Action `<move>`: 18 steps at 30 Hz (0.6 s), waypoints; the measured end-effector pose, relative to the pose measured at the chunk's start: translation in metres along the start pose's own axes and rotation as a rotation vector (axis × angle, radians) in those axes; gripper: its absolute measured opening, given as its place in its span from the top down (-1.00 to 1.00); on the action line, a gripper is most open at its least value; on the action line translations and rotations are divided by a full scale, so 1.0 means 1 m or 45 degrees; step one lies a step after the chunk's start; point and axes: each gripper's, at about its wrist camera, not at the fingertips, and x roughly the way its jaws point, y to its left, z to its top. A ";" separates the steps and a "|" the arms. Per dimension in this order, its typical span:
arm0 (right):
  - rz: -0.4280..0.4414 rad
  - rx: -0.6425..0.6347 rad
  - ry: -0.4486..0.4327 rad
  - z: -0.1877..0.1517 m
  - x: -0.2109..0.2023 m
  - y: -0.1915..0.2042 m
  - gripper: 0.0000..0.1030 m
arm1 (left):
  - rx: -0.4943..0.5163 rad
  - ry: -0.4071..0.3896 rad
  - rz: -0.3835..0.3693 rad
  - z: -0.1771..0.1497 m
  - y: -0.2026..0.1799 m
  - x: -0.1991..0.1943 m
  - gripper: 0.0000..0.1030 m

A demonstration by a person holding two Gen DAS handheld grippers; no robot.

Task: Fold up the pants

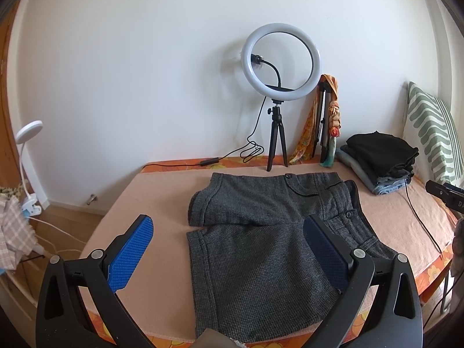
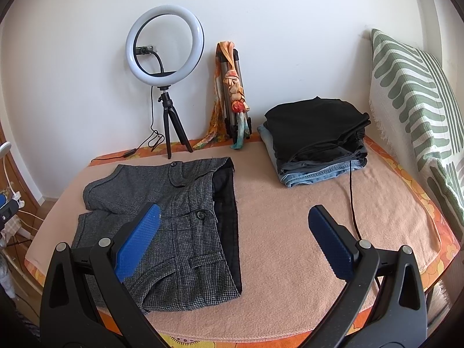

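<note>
Grey houndstooth shorts (image 1: 261, 232) (image 2: 174, 211) lie flat on the peach blanket (image 1: 150, 200) (image 2: 290, 232), waistband to the right with its dark lining showing, legs to the left. My left gripper (image 1: 229, 226) hovers above the shorts, open, its blue pads on either side of the near leg with nothing held. My right gripper (image 2: 235, 217) is open too, its left pad over the waistband area and its right pad over bare blanket. Neither touches the cloth as far as I can see.
A ring light on a small tripod (image 1: 279, 63) (image 2: 165, 43) stands at the back by the wall, its cable trailing left. A folded tripod with a scarf (image 2: 232, 92) leans beside it. A stack of folded clothes (image 2: 316, 139) (image 1: 380, 159) sits back right, with a striped pillow (image 2: 411, 98) beyond.
</note>
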 end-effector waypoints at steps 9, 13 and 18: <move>-0.001 -0.001 -0.002 0.001 0.000 0.001 -1.00 | 0.006 0.000 -0.001 0.001 -0.001 0.001 -0.99; -0.001 0.001 -0.003 0.000 0.000 0.000 -1.00 | 0.004 0.000 -0.002 0.001 0.000 0.001 -0.99; 0.000 0.001 -0.004 0.001 0.000 0.000 -1.00 | 0.009 -0.002 -0.004 0.001 0.000 0.001 -0.99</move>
